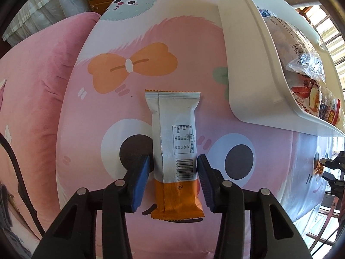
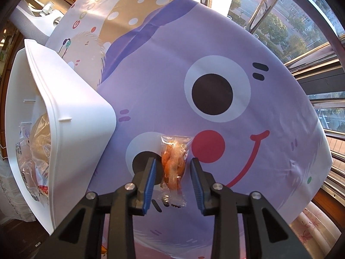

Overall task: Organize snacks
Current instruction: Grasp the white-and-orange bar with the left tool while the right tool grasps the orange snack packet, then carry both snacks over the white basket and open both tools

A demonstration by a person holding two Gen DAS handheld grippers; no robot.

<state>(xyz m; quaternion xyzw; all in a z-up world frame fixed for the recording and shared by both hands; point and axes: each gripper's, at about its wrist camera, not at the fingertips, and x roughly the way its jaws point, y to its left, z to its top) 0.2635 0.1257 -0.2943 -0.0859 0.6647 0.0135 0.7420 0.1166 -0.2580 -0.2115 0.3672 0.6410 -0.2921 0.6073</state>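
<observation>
In the left wrist view a white and orange snack bar packet [image 1: 174, 151] lies on the pink cartoon tablecloth. My left gripper [image 1: 173, 168] is open with a blue pad on each side of the packet, close to its edges. In the right wrist view a small clear packet of orange snacks [image 2: 173, 164] lies on the purple cartoon cloth. My right gripper [image 2: 172, 169] is open, its pads on either side of the packet with gaps. A white bin [image 1: 243, 60] holding several wrapped snacks stands at the right; it also shows at the left in the right wrist view [image 2: 71, 108].
A pink cushion [image 1: 36, 90] lies left of the table. The right gripper shows at the far right edge of the left wrist view [image 1: 332, 170]. Window bars [image 2: 319, 69] run behind the table's right side. A white chair [image 2: 38, 19] stands at the far left.
</observation>
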